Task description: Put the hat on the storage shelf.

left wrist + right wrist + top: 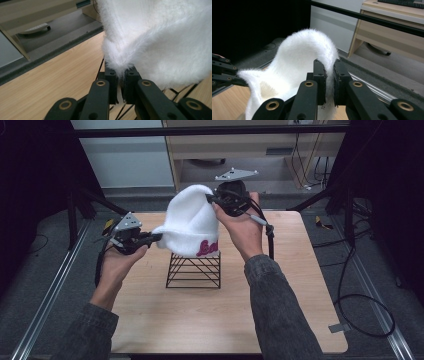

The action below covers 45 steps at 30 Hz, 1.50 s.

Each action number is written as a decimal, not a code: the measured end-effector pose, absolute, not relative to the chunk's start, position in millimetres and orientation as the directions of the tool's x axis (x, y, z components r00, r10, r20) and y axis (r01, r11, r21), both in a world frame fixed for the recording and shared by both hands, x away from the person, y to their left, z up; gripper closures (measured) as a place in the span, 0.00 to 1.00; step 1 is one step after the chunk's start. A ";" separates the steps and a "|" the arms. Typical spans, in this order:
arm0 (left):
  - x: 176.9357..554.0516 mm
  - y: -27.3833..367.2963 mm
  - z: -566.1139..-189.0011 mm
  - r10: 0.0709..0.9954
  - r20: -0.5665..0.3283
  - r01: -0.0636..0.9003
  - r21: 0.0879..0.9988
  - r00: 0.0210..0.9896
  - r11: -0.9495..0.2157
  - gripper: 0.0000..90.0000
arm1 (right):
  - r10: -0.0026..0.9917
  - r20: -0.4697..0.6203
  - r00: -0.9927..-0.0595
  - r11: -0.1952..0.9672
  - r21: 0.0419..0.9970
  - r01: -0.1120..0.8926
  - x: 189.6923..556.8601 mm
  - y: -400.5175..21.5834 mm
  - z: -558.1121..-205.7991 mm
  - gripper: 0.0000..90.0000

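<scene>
A fluffy white beanie (190, 220) with pink lettering hangs above a black wire stand (194, 270) on the wooden table (165, 320). My left gripper (155, 238) is shut on the beanie's lower left edge; in the left gripper view its jaws pinch a tuft of the white beanie (160, 37) at the left gripper (120, 75). Higher, at the beanie's upper right, my right gripper (214, 198) is shut on its rim. In the right gripper view the white beanie (297, 62) passes between the jaws of the right gripper (329, 65), with the left gripper (227, 75) at the far left.
The wire stand sits mid-table, directly under the beanie. A cable (350, 290) trails from the right gripper over the table's right edge. Black frame bars (210, 131) and a wooden cabinet (250, 150) stand behind the table. Metal rails (45, 295) run along both sides.
</scene>
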State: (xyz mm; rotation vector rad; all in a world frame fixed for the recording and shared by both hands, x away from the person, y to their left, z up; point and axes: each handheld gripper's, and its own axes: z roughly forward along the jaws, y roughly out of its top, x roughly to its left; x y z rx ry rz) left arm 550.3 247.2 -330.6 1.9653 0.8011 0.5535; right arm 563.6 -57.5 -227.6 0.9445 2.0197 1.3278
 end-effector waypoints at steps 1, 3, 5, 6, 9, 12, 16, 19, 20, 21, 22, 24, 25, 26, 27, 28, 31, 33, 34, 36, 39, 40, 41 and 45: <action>552.0 246.1 -333.3 0.723 0.057 0.317 0.873 0.688 -0.371 0.94 | 0.791 -0.053 -0.609 0.265 0.927 0.264 565.9 -58.8 -231.1 0.92; 555.7 243.1 -338.8 0.725 0.057 0.321 0.871 0.686 -0.372 0.94 | 0.798 -0.039 -0.602 0.253 0.928 0.275 570.1 -63.9 -238.0 0.93; 557.4 241.6 -340.6 0.727 0.064 0.315 0.873 0.684 -0.373 0.94 | 0.807 -0.035 -0.590 0.244 0.929 0.279 572.3 -67.6 -241.3 0.93; 558.0 240.8 -341.7 0.728 0.071 0.312 0.872 0.682 -0.377 0.94 | 0.810 -0.029 -0.585 0.239 0.929 0.284 572.8 -68.7 -242.6 0.93; 558.5 239.2 -345.3 0.730 0.076 0.313 0.869 0.680 -0.383 0.94 | 0.807 -0.028 -0.589 0.237 0.930 0.280 572.0 -69.3 -244.4 0.93; 558.1 239.5 -351.6 0.732 0.084 0.315 0.865 0.677 -0.391 0.94 | 0.797 -0.037 -0.603 0.247 0.931 0.269 565.8 -69.7 -246.5 0.93; 556.0 244.8 -362.5 0.741 0.072 0.321 0.870 0.668 -0.375 0.94 | 0.774 -0.044 -0.632 0.268 0.927 0.263 555.2 -67.8 -253.2 0.92; 552.3 248.3 -365.0 0.742 0.071 0.315 0.876 0.666 -0.366 0.94 | 0.761 -0.055 -0.646 0.284 0.924 0.256 551.4 -65.4 -256.0 0.92; 547.9 250.9 -366.8 0.745 0.077 0.307 0.880 0.663 -0.364 0.94 | 0.747 -0.050 -0.663 0.290 0.922 0.258 548.1 -63.6 -257.6 0.92; 545.8 252.3 -367.6 0.745 0.082 0.303 0.880 0.662 -0.366 0.94 | 0.741 -0.055 -0.669 0.299 0.919 0.256 546.7 -62.5 -258.0 0.92; 543.9 253.8 -368.7 0.746 0.079 0.302 0.882 0.661 -0.361 0.94 | 0.737 -0.057 -0.674 0.306 0.917 0.257 545.6 -61.0 -258.4 0.92; 542.2 255.3 -370.0 0.746 0.077 0.300 0.885 0.662 -0.357 0.94 | 0.726 -0.066 -0.684 0.323 0.911 0.255 543.4 -58.2 -259.3 0.92; 540.5 256.6 -371.5 0.745 0.074 0.301 0.885 0.663 -0.355 0.94 | 0.726 -0.066 -0.684 0.323 0.911 0.255 543.4 -58.2 -259.3 0.92; 539.3 257.2 -373.3 0.744 0.073 0.302 0.884 0.664 -0.356 0.94 | 0.717 -0.068 -0.694 0.335 0.907 0.257 541.5 -55.9 -261.2 0.92; 538.3 257.5 -375.2 0.743 0.077 0.303 0.881 0.665 -0.363 0.94 | 0.710 -0.067 -0.700 0.341 0.904 0.259 540.3 -54.6 -262.3 0.92; 537.1 258.6 -378.7 0.740 0.086 0.307 0.874 0.667 -0.378 0.94 | 0.705 -0.067 -0.706 0.345 0.902 0.258 539.2 -53.1 -263.6 0.92; 536.4 261.4 -383.8 0.739 0.083 0.312 0.871 0.669 -0.380 0.94 | 0.692 -0.075 -0.717 0.367 0.893 0.260 536.5 -49.2 -267.2 0.92; 536.3 262.7 -387.4 0.736 0.077 0.319 0.868 0.672 -0.382 0.94 | 0.687 -0.079 -0.722 0.376 0.889 0.261 536.4 -47.4 -270.0 0.92; 536.1 263.4 -388.9 0.734 0.077 0.320 0.866 0.675 -0.385 0.94 | 0.686 -0.080 -0.723 0.381 0.886 0.264 536.6 -46.8 -271.4 0.92; 534.1 264.2 -391.3 0.729 0.073 0.319 0.866 0.681 -0.385 0.93 | 0.683 -0.079 -0.726 0.386 0.883 0.267 536.4 -46.5 -273.7 0.92; 530.6 263.9 -395.5 0.708 0.081 0.315 0.856 0.701 -0.410 0.93 | 0.694 -0.072 -0.717 0.381 0.881 0.280 534.1 -47.3 -277.6 0.92; 529.8 263.4 -396.9 0.704 0.087 0.314 0.851 0.705 -0.420 0.93 | 0.692 -0.065 -0.719 0.378 0.881 0.285 533.1 -47.6 -279.2 0.92; 529.4 263.1 -397.9 0.698 0.088 0.317 0.846 0.711 -0.429 0.93 | 0.690 -0.060 -0.722 0.379 0.880 0.288 532.0 -47.7 -280.8 0.92; 527.7 260.8 -398.3 0.689 0.088 0.321 0.838 0.720 -0.442 0.93 | 0.684 -0.055 -0.728 0.386 0.874 0.296 529.0 -48.8 -285.2 0.92</action>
